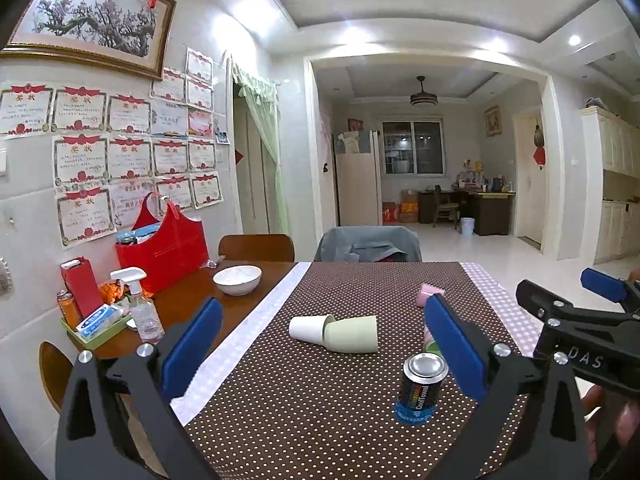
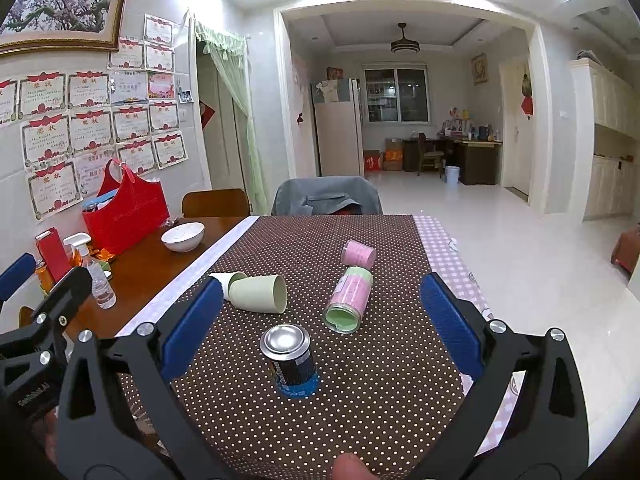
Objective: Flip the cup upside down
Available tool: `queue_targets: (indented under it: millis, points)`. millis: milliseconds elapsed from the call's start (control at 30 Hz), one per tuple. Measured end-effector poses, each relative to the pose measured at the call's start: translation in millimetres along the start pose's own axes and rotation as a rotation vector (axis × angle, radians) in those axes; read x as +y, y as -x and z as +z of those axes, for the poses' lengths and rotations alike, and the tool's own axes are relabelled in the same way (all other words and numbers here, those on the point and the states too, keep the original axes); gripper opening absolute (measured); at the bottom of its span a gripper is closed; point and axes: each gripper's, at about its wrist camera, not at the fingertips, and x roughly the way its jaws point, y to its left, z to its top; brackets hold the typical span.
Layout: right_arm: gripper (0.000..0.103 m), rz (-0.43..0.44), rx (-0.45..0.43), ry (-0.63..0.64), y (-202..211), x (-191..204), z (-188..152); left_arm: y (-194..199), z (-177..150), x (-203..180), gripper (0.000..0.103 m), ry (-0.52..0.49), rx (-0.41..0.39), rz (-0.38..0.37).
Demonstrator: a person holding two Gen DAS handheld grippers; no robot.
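Observation:
A pale green cup [image 1: 352,334] [image 2: 259,294] lies on its side on the dotted brown cloth, touching a white cup [image 1: 310,327] [image 2: 226,279] that also lies on its side. A pink cup [image 2: 359,253] [image 1: 429,295] and a pink-and-green cup [image 2: 347,299] lie on their sides further right. A dark can [image 1: 421,388] [image 2: 291,360] stands upside down in front. My left gripper [image 1: 320,354] is open and empty, short of the cups. My right gripper [image 2: 320,322] is open and empty, above the can.
The brown cloth [image 2: 360,400] covers a wooden table [image 1: 192,300]. A white bowl [image 1: 237,279], spray bottle [image 1: 142,306], red bag [image 1: 168,246] and a tray of packets [image 1: 98,328] stand at the left. Chairs [image 1: 368,244] stand at the far edge.

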Motion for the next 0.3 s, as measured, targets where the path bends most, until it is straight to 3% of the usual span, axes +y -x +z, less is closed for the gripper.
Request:
queue_targets:
  millis: [300]
  points:
    - [0.097,-0.001,0.001,0.003,0.0,0.1,0.2,-4.3,0.9,-1.2,0.099,-0.008,0.026,-0.007]
